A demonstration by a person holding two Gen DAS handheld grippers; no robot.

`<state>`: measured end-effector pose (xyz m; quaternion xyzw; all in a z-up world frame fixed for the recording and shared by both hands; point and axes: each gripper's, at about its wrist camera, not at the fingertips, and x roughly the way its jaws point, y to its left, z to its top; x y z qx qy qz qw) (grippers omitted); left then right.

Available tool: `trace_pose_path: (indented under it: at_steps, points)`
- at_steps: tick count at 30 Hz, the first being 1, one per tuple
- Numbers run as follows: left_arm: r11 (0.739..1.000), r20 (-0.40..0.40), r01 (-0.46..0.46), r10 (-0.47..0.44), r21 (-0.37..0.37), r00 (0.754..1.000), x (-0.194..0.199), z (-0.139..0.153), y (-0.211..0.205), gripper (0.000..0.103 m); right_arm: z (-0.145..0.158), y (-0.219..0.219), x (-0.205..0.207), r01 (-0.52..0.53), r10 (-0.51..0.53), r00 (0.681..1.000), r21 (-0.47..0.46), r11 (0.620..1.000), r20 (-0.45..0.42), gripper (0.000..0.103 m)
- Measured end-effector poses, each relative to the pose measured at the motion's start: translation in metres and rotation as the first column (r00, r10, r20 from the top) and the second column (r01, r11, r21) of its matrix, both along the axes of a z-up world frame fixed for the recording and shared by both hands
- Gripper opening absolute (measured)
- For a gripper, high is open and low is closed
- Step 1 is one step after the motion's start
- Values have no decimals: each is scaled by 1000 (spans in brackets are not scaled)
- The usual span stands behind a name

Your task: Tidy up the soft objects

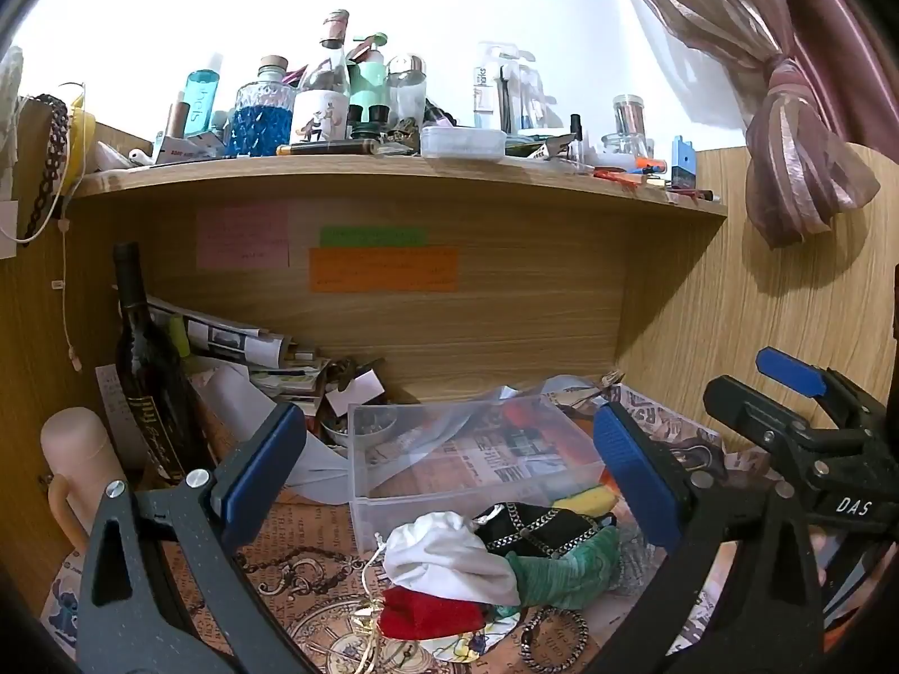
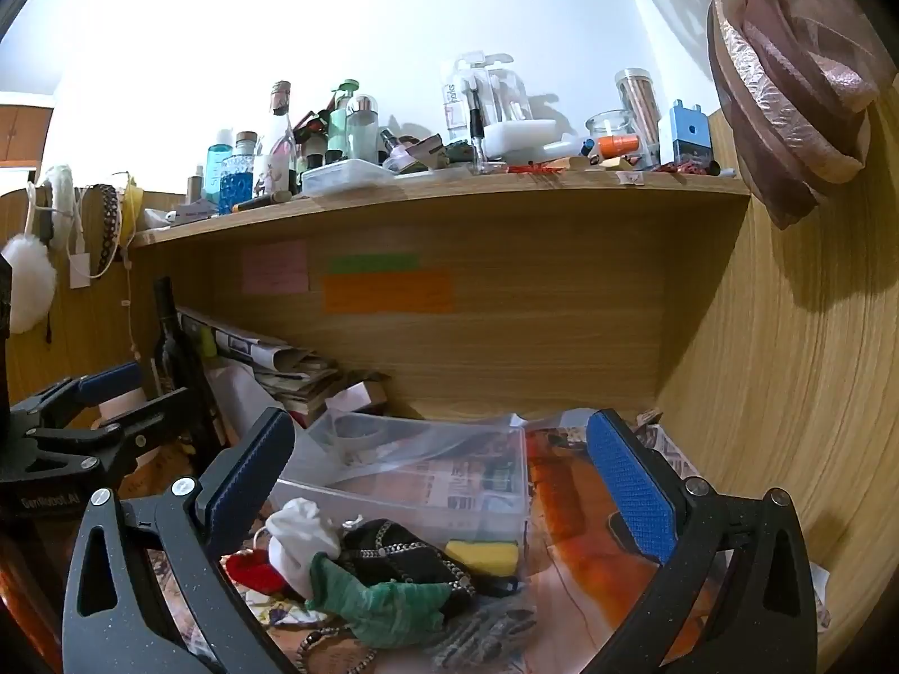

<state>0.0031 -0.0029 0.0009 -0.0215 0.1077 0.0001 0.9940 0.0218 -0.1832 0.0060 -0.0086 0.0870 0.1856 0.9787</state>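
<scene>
Barely begun, I judge: clear plastic bin (image 1: pixel 477 449) holds no soft items; white cloth pouch (image 1: pixel 444 553), green knit piece (image 1: pixel 567 567) etc. lie outside on tabletop. Left tongs (image 1: pixel 449 483) & right tongs (image 2: pixel 444 483) wide open, empty.

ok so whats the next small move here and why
Probably lower the left gripper onto the white cloth pouch and close on it. Both grippers are open and empty, the soft pile lies on the desk in front of the clear bin, and the pouch sits on top, nearest the left fingers.
</scene>
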Motion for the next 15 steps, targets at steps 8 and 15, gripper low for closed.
trace_pose_path:
  at_steps: [8, 15]
  points:
    - [1000, 8, -2, 2, 6, 1000, -4, -1, -4, 103, 1, -1, -1, -5, 5, 1000, 8, 1000, 0, 103]
    - [1000, 8, -3, 3, 6, 1000, -4, -1, -4, 103, 2, -2, -1, -3, 3, 1000, 7, 1000, -1, 103]
